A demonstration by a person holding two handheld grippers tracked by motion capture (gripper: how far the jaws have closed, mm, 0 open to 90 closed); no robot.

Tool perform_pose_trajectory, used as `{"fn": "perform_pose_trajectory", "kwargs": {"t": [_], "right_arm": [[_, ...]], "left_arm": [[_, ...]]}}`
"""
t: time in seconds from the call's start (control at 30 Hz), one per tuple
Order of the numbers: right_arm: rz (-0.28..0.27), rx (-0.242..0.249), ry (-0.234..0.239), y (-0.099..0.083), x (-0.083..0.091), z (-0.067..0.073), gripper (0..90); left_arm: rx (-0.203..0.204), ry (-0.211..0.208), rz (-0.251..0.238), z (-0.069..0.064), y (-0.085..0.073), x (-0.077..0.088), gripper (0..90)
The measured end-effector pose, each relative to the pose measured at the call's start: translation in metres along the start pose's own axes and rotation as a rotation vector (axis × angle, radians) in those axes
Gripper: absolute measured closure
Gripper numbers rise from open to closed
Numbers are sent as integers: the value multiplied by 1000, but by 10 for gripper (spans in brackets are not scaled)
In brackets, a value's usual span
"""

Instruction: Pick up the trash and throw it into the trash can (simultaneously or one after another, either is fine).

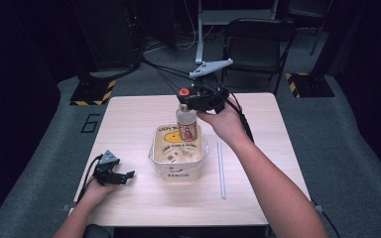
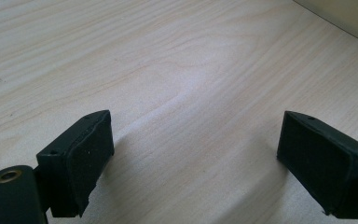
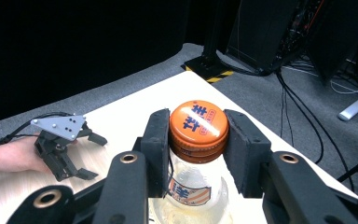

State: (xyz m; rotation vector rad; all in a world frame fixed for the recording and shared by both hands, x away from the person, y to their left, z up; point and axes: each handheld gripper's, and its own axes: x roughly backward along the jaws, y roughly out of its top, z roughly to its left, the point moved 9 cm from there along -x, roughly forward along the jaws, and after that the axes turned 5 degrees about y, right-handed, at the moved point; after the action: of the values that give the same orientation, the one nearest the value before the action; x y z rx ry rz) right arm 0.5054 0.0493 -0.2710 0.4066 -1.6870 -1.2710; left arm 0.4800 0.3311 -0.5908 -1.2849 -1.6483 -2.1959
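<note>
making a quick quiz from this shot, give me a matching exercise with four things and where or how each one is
Things:
1. bottle
2. straw
3. left gripper
4. right gripper

States:
A. open, resting on the table
B. lying flat, right of the tub
C. clamped at the orange cap
D. upright, its base in the tub

Pairs: 1-D, 2-B, 3-A, 4-C

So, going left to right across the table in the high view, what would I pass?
Left tongs resting open on the table → white tub with the orange-capped bottle held over it → clear straw lying on the wood.
</note>
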Motion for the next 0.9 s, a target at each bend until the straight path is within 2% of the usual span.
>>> {"fn": "perform_pose_trajectory", "kwargs": {"t": [0.23, 0.47, 0.7, 0.9], "right_arm": [[11, -5, -11, -12, -11, -1, 622], [18, -3, -37, -24, -21, -7, 622], [28, -14, -42, -35, -31, -13, 622], [53, -20, -53, -48, -42, -17, 622]], "left_arm": [[1, 0, 0, 0, 0, 0, 105], [4, -2, 0, 0, 0, 0, 105], [-5, 0, 3, 0, 0, 0, 105], [-2, 0, 2, 0, 0, 0, 105]]}}
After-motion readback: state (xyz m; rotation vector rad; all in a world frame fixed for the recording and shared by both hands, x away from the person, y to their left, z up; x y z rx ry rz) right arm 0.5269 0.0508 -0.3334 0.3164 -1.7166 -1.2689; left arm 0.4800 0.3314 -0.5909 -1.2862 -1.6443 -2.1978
